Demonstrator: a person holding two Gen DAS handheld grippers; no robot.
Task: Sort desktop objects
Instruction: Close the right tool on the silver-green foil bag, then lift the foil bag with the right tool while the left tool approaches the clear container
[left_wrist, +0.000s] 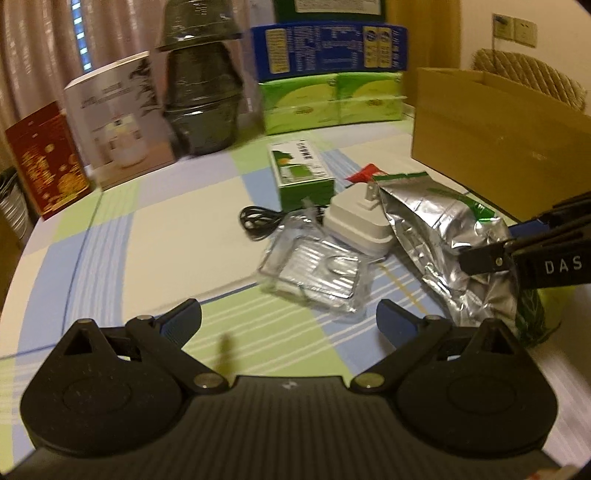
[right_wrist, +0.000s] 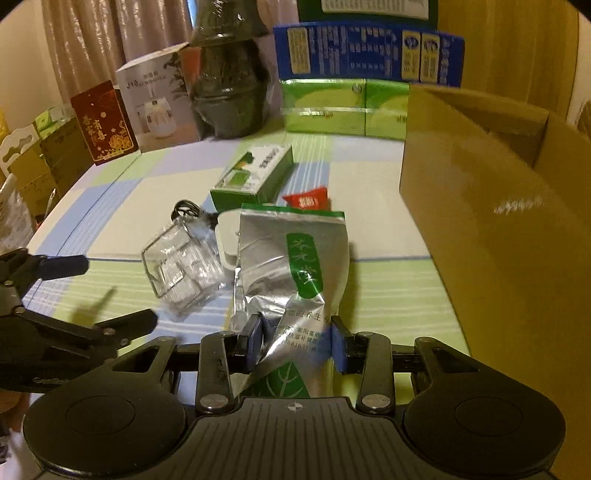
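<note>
The silver tea pouch (right_wrist: 291, 280) is lying lengthwise on the desk (right_wrist: 388, 295), its long axis running straight away from the right gripper (right_wrist: 295, 341), which is pinching the pouch's near end between nearly closed fingers. The cardboard box (right_wrist: 498, 221) is standing just to the right of the pouch, so the carry probably turns on lifting rightward. The left gripper (left_wrist: 290, 325) is hovering wide apart and holding nothing, short of the clear plastic packet (left_wrist: 314, 273).

The left wrist view is showing the white charger (left_wrist: 356, 225) and black cable (left_wrist: 258, 219) whole; the right wrist view is hiding most of the charger behind the pouch, while showing the grip itself.
</note>
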